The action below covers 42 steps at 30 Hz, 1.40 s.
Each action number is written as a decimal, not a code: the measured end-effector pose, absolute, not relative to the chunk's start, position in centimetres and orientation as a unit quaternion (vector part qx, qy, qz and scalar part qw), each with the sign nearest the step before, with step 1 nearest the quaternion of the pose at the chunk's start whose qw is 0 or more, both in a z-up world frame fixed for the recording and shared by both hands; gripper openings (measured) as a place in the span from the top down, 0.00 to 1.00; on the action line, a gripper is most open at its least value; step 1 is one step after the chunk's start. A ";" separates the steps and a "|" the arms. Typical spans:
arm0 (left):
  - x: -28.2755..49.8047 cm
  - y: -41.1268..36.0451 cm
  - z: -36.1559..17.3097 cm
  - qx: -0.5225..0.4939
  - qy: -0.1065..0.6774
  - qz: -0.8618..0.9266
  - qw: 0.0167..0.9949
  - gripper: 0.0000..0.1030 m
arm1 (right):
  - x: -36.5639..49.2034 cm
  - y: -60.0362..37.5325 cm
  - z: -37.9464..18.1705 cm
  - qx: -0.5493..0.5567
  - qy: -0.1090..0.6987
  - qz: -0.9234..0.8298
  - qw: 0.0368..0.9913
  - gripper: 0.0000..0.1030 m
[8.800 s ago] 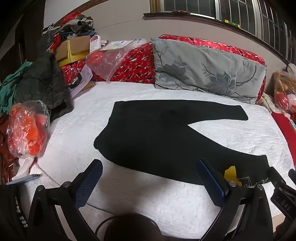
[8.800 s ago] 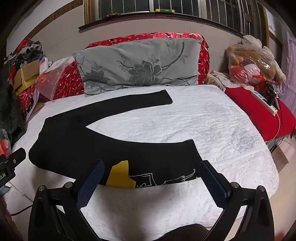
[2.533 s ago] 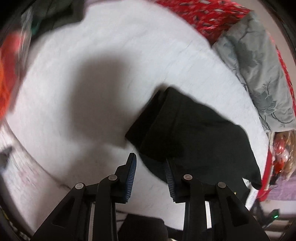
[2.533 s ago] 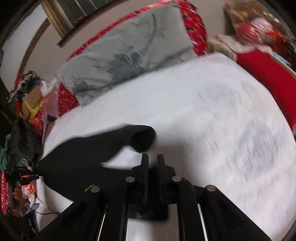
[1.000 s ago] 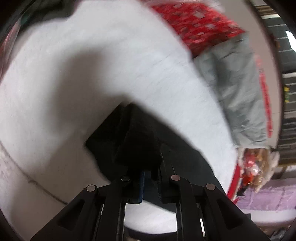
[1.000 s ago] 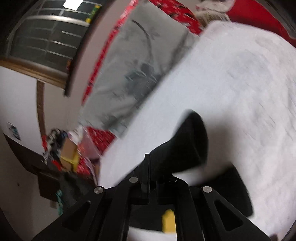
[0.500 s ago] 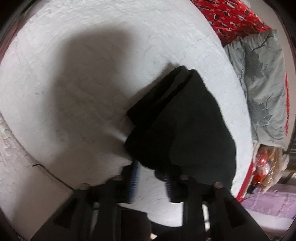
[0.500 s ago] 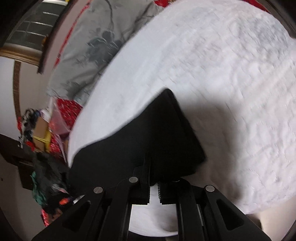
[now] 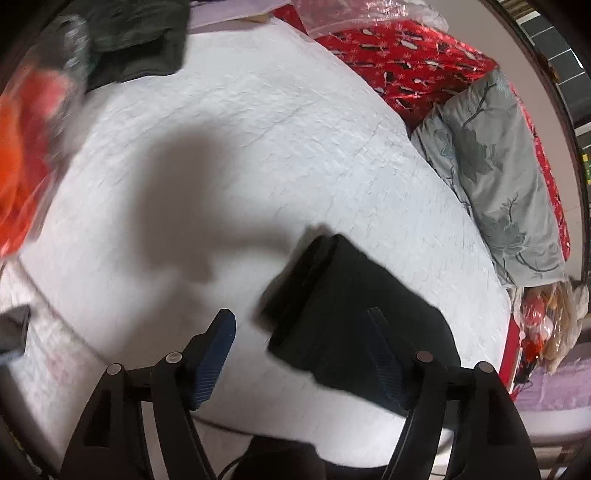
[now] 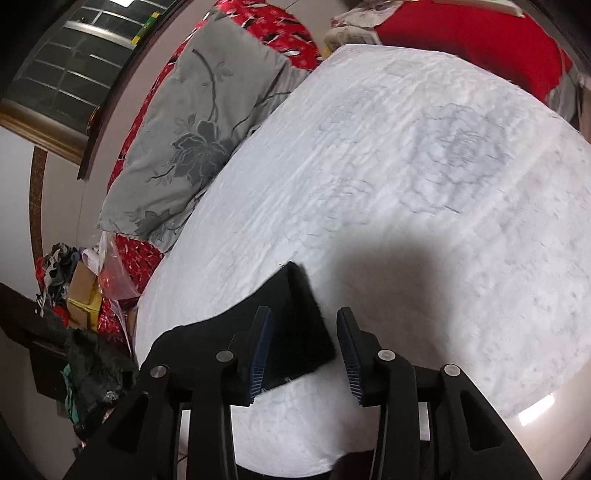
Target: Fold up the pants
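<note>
The black pants (image 9: pixel 354 314) lie folded in a stacked bundle on the white quilted bed (image 9: pixel 258 147). In the left wrist view my left gripper (image 9: pixel 301 328) hovers over the bundle's near left corner, its jaws opening, and the cloth lies loose below them with no pad pressing on it. In the right wrist view the pants (image 10: pixel 291 332) show a layered right end. My right gripper (image 10: pixel 304 332) is just above that end. Its jaws are opening and the cloth has dropped free between them.
A grey floral pillow (image 9: pixel 495 177) and red patterned bedding (image 9: pixel 399 62) line the far side. Dark clothes (image 9: pixel 140 33) and an orange bag (image 9: pixel 22 155) sit at the left edge. Boxes and clutter (image 10: pixel 81 295) stand off the bed's corner. A red cover (image 10: pixel 480 40) lies beyond the far right.
Both grippers were shut on the pants and have let go, their jaws spreading. The folded bundle now rests on the bed. The left gripper has pulled back a little.
</note>
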<state>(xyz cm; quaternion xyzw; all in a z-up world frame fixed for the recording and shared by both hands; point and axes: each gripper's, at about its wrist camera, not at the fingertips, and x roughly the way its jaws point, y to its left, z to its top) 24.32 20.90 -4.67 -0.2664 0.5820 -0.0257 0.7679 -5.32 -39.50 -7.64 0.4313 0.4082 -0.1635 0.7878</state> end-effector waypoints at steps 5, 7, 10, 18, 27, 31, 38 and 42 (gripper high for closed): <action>27.1 19.2 -6.8 -0.246 0.621 -0.022 0.744 0.31 | -2.2 -39.3 -8.4 0.411 0.424 -0.157 0.792 0.57; 27.9 18.5 -7.7 -0.249 0.630 -0.024 0.736 0.31 | -1.3 -39.5 -8.8 0.403 0.434 -0.159 0.790 0.56; 28.6 18.0 -8.8 -0.249 0.634 -0.026 0.732 0.29 | -0.1 -40.0 -9.5 0.395 0.448 -0.162 0.786 0.55; 28.5 16.9 -10.2 -0.199 0.630 0.004 0.751 0.64 | 3.2 -37.6 -10.7 0.284 0.511 -0.151 0.797 0.86; 28.1 17.0 -10.6 -0.233 0.613 0.004 0.755 0.78 | 4.1 -38.5 -8.3 0.268 0.478 -0.171 0.818 0.93; 28.2 17.4 -10.5 -0.256 0.622 0.000 0.740 0.68 | 2.9 -39.5 -11.0 0.279 0.500 -0.207 0.793 0.88; 25.2 22.1 -7.7 -0.314 0.586 -0.007 0.747 0.31 | -1.3 -40.3 -8.3 0.345 0.452 -0.200 0.798 0.76; 21.3 23.1 -8.0 -0.356 0.583 -0.034 0.729 0.26 | -3.8 -39.2 -6.7 0.372 0.434 -0.173 0.802 0.74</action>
